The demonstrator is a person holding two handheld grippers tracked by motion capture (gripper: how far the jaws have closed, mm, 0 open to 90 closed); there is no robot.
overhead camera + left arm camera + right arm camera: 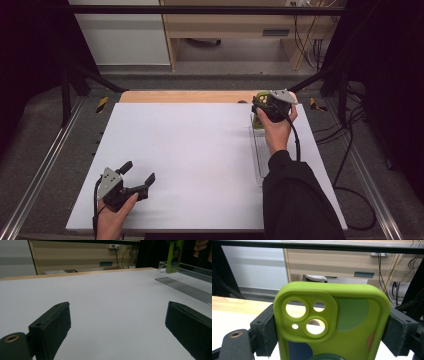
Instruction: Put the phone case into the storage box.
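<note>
The right gripper (332, 332) clamps an upright lime-green phone case (332, 322) by its sides; its lower part seems printed.

Matt case, clear tray, white top.
The green phone case (332, 325) between the right gripper's (271, 106) matt black jaws looked like smooth rubbery plastic; the tray (185, 277) below it glossy clear plastic; the table (190, 150) matt white, wood-edged.

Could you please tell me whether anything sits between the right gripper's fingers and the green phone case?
Nothing visible does. In the right gripper view the right gripper has its fingers pressed directly against both side edges of the green phone case, with no gap or other object between them.
</note>
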